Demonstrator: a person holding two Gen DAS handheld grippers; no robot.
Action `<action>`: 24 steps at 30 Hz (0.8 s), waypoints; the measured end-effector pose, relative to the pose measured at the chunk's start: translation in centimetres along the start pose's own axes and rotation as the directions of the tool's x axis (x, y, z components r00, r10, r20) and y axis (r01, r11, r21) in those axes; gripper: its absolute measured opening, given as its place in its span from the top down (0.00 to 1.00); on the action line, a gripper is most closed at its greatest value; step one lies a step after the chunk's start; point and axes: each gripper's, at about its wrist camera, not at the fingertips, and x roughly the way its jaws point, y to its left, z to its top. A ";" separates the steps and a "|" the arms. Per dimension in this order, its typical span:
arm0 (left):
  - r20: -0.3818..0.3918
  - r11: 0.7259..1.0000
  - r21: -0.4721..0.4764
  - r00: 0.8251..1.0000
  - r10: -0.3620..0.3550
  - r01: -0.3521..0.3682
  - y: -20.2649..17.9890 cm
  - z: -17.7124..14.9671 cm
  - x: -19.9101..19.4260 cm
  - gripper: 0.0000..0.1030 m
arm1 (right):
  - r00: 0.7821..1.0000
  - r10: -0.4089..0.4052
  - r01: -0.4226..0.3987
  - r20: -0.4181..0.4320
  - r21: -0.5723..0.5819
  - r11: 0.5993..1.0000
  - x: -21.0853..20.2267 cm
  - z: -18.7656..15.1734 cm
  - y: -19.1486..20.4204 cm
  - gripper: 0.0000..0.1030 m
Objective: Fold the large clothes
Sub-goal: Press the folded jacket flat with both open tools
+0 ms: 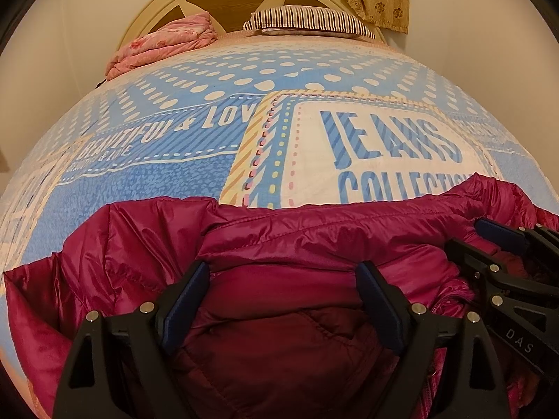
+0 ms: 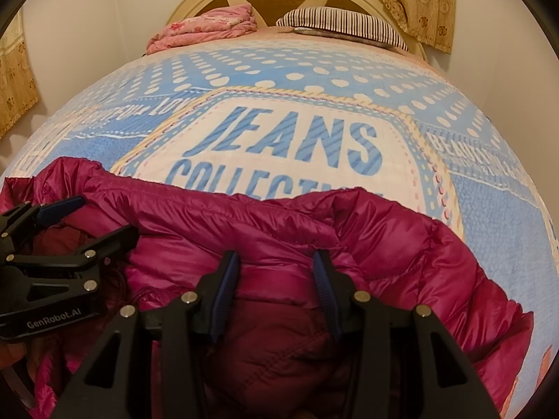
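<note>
Magenta puffer jacket [image 1: 279, 244] bunched at the bed's [image 1: 174, 174] near edge; left tongs [image 1: 283, 279] spread, right tongs [image 2: 276, 272] half-spread, neither visibly pinching. Slick fabric could slip any shallow bite.

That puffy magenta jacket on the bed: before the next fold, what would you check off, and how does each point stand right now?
1. Jacket lies on the bedspread: ok.
2. Left gripper over the jacket, jaws wide: ok.
3. Right gripper gripping fabric: cannot tell.
4. Bedspread beyond the jacket free for folding: ok.
5. Jacket spread flat: not ok, bunched and puffed.
6. Pink blanket and striped pillow far off at the headboard: ok.
</note>
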 end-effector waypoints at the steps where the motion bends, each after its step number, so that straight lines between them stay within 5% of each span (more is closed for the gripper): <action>1: 0.000 1.000 0.001 1.000 0.002 -0.002 0.0 0.0 0.0 0.16 | 1.000 -0.002 0.002 0.000 -0.001 1.000 0.0 0.0 0.1 0.54; 24: 0.000 1.000 0.003 1.000 0.004 -0.004 -0.1 0.0 0.1 0.15 | 1.000 -0.026 0.026 0.001 -0.017 0.999 0.1 0.0 0.4 0.54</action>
